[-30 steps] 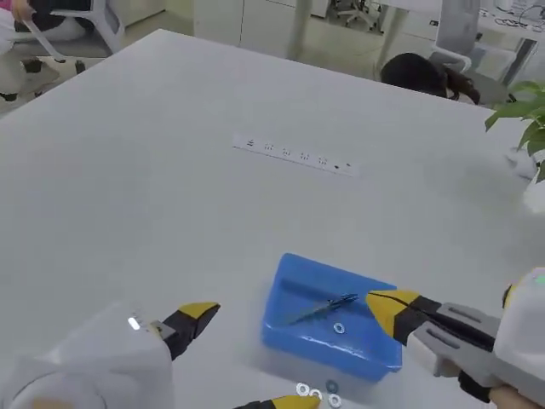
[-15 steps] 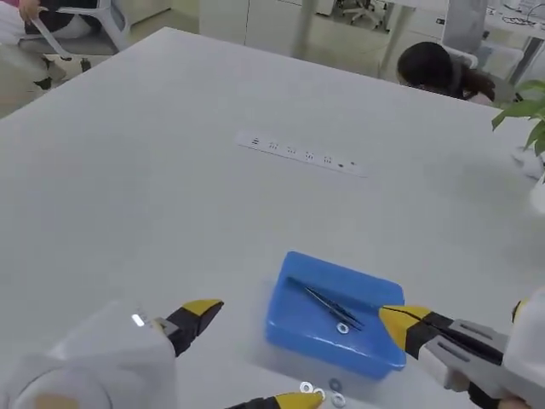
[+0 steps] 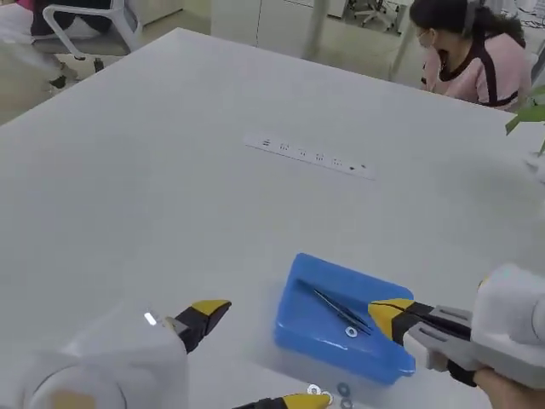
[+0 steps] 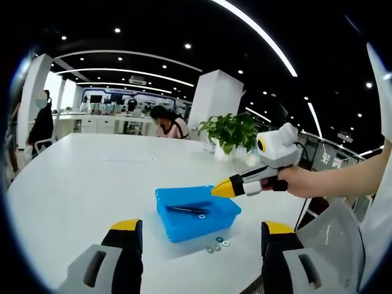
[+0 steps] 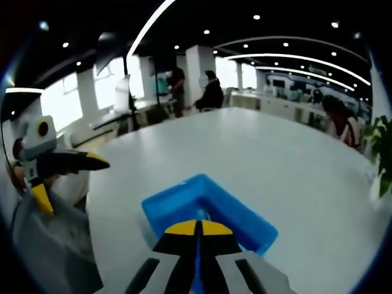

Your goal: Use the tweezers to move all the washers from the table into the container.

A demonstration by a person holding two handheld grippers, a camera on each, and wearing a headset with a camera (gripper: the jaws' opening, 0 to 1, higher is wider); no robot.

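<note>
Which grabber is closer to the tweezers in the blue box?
Right. The right gripper, shut, is at the box rim beside the tweezers; the left gripper is open, outside the box.

No legible text, brand or number was in any view. The flat strip (image 3: 311, 158) set into the table (image 3: 128, 187) carried a row of small dark marks, too small to read. The blue container (image 3: 324, 345) showed plain walls with nothing readable on them. Far signage in the left gripper view was too blurred to make out.
</note>
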